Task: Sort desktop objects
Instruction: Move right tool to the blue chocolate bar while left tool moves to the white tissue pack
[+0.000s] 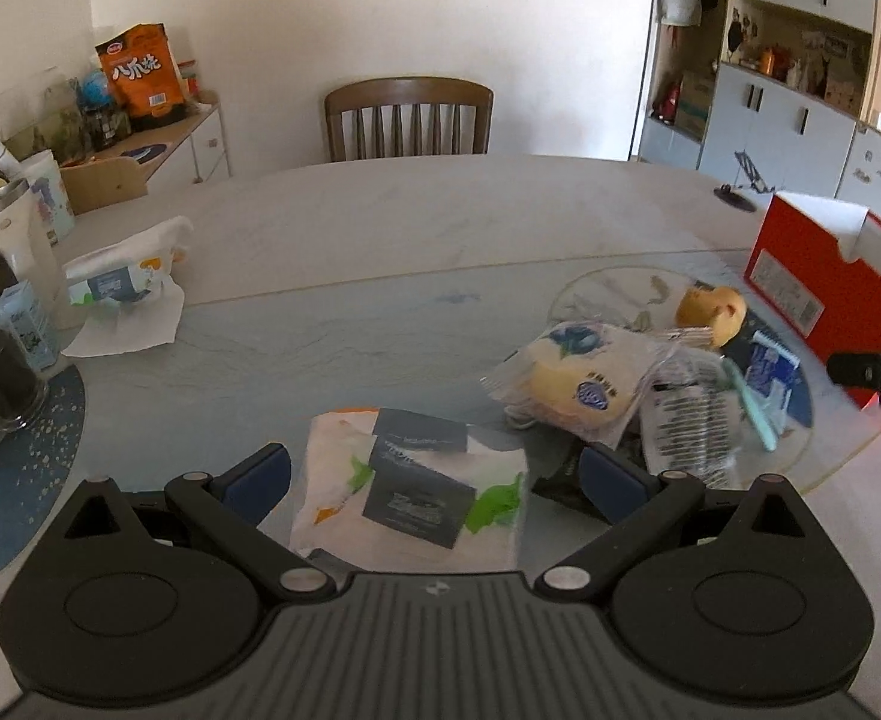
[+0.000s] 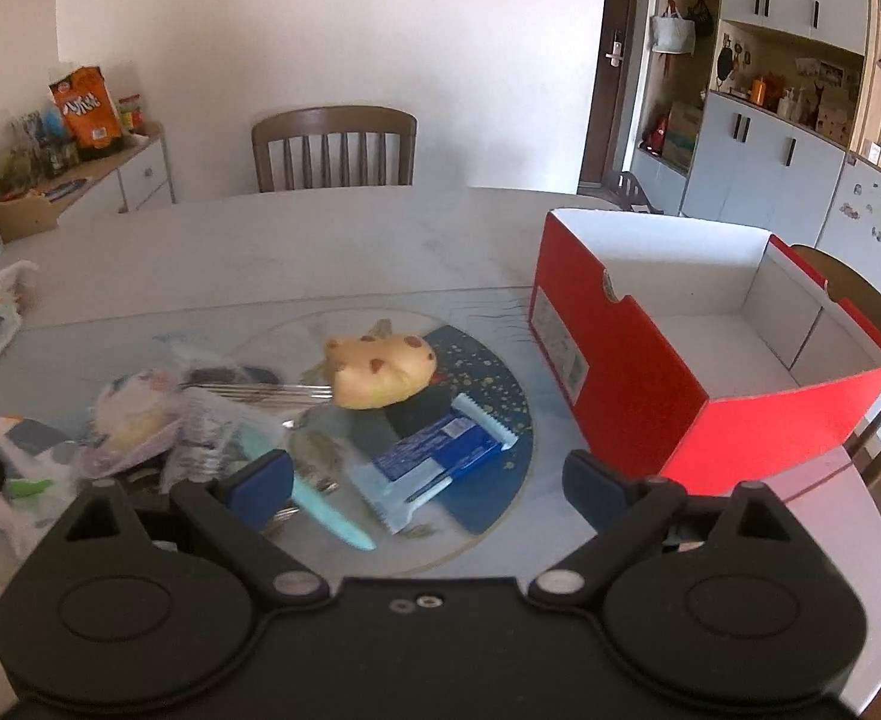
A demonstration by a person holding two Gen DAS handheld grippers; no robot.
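The left hand-held gripper (image 1: 434, 468) hangs low over the desk (image 1: 380, 228) with its blue-padded fingers (image 1: 260, 477) spread wide and nothing between them. Directly ahead of it, framed by the two fingers but not touched, lies a white tissue pack (image 1: 410, 486) with dark labels and green marks. Just to the right of that pack sits a wrapped bun (image 1: 578, 387) in a clear bag, and beyond it a crumpled clear wrapper (image 1: 689, 420), a mint-green handle (image 1: 752, 408) and a yellow spotted plush toy (image 1: 710, 306). At the far right edge of the left wrist view, a red box (image 1: 824, 288) stands on the desk.

The right hand-held gripper (image 2: 428, 480) is likewise spread wide and empty. A blue snack bar wrapper (image 2: 434, 456) lies just ahead of it, between the fingers' line and slightly left of centre, resting on a dark blue speckled mat (image 2: 500, 384). The mint-green handle (image 2: 326, 507) lies close beside the left finger. The plush toy (image 2: 380, 369) sits farther forward on the mat, with a metal fork (image 2: 260, 390) beside it. The red box (image 2: 698, 360), open at the top with a white bare interior, stands to the right of the gripper, near its right finger. A wooden chair (image 2: 332, 147) stands at the far side of the desk.
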